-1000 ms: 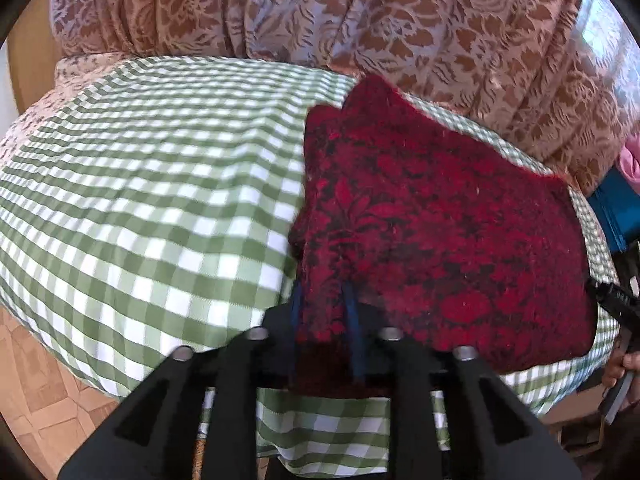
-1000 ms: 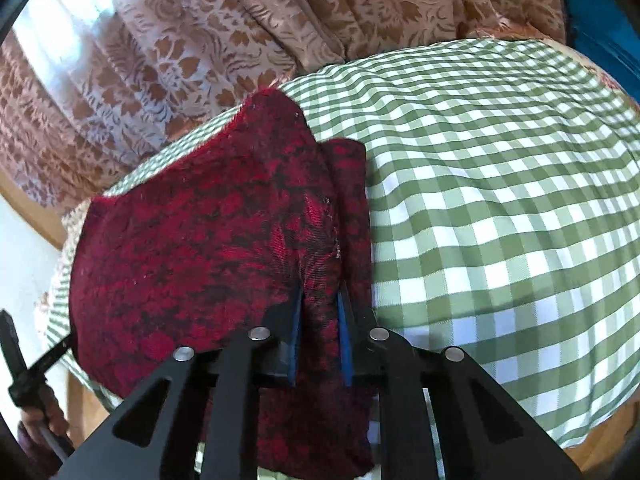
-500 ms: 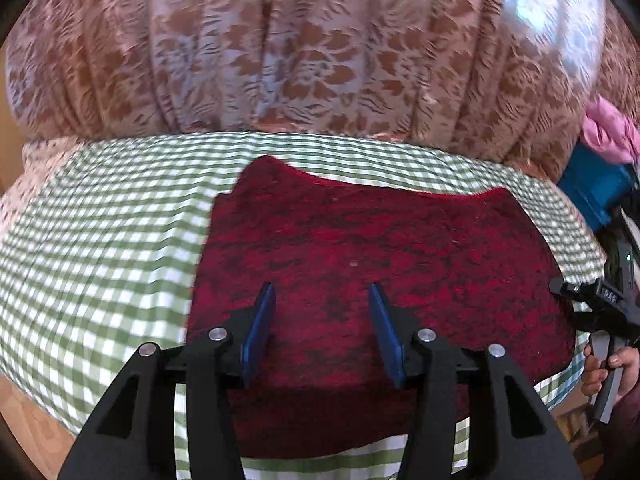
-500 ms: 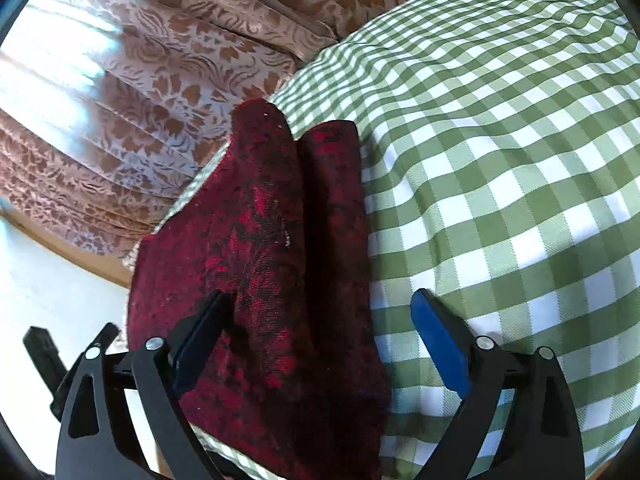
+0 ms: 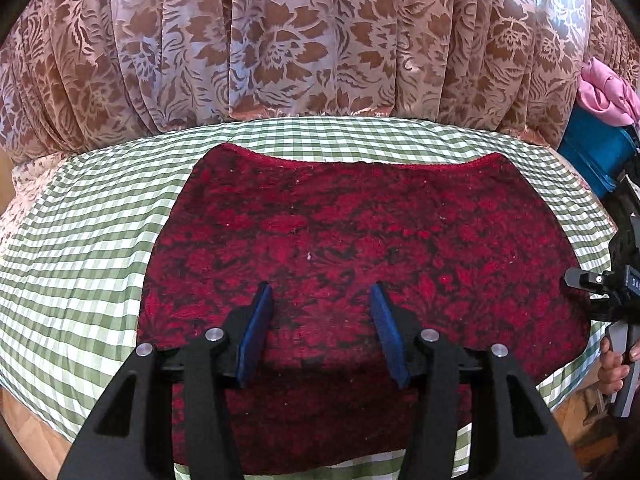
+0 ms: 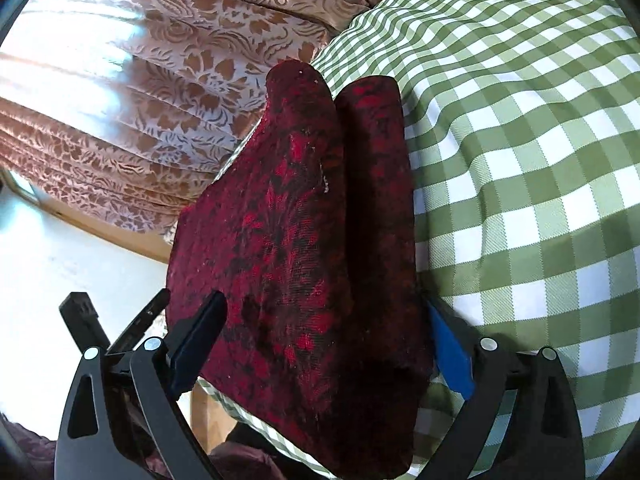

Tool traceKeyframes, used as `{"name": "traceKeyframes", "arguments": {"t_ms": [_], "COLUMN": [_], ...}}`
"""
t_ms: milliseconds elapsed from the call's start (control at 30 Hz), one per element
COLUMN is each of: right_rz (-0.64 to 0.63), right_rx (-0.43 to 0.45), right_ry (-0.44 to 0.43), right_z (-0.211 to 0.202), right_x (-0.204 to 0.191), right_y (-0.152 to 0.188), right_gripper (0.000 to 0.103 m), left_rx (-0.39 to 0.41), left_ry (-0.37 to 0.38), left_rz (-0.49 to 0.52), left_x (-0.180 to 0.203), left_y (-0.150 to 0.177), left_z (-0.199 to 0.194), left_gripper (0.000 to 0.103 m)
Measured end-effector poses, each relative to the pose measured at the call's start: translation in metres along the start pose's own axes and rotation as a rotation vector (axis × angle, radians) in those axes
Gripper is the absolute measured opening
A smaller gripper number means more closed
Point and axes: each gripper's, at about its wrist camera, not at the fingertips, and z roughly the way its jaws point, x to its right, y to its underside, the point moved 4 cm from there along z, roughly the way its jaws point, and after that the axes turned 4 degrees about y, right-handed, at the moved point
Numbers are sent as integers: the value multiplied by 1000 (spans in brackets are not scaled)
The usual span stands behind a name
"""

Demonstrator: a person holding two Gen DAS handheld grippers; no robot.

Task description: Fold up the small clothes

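A dark red cloth with a black floral pattern (image 5: 360, 248) lies folded flat on the green-and-white checked tablecloth (image 5: 80, 248). My left gripper (image 5: 322, 300) is open above the cloth's near edge, holding nothing. In the right wrist view the same red cloth (image 6: 304, 240) shows as a folded stack at the table's edge, with two layers visible. My right gripper (image 6: 324, 320) is open wide, its fingers on either side of the cloth's near end, not pinching it. The right gripper also shows at the right edge of the left wrist view (image 5: 600, 284).
A brown floral curtain (image 5: 304, 40) hangs behind the table. A blue box (image 5: 596, 148) with pink fabric (image 5: 608, 92) on it stands at the far right. The checked tablecloth (image 6: 520, 160) spreads to the right of the cloth. Wooden floor (image 5: 24, 436) shows below the table edge.
Both grippers were shut on the red cloth a second ago, then opened and let it go. They have drawn back a little, and the cloth now lies folded on the table.
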Motion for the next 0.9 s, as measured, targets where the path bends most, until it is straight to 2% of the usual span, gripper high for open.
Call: {"name": "traceKeyframes", "arguments": {"t_ms": [67, 133, 200, 267, 400, 467, 500, 533, 633, 900], "right_rz": [-13, -14, -14, -27, -16, -7, -9, -14, -68, -224], "right_rx": [0, 3, 8, 0, -22, -26, -26, -24, -8, 3], "right_ry": [7, 14, 41, 31, 16, 10, -1, -10, -33, -50], "right_z": [0, 1, 2, 2, 6, 6, 5, 3, -7, -15], "right_x": [0, -2, -2, -5, -7, -9, -14, -18, -43, -133], "right_y": [1, 0, 0, 0, -2, -3, -3, -4, -8, -10], "right_gripper": [94, 88, 67, 59, 59, 58, 52, 51, 43, 38], "left_rx": [0, 4, 7, 14, 11, -8, -17, -23, -26, -35], "left_ry": [-1, -5, -13, -28, -12, -4, -1, 5, 29, 97], "left_rz": [-1, -3, -3, -8, -27, -28, -32, -41, -52, -99], "left_x": [0, 0, -1, -2, -5, -7, -9, -11, -15, -26], "left_y": [0, 0, -1, -2, -2, 0, 0, 0, 1, 4], "left_z": [1, 2, 3, 4, 7, 11, 14, 15, 18, 25], "left_gripper": [52, 54, 57, 59, 58, 52, 51, 50, 49, 49]}}
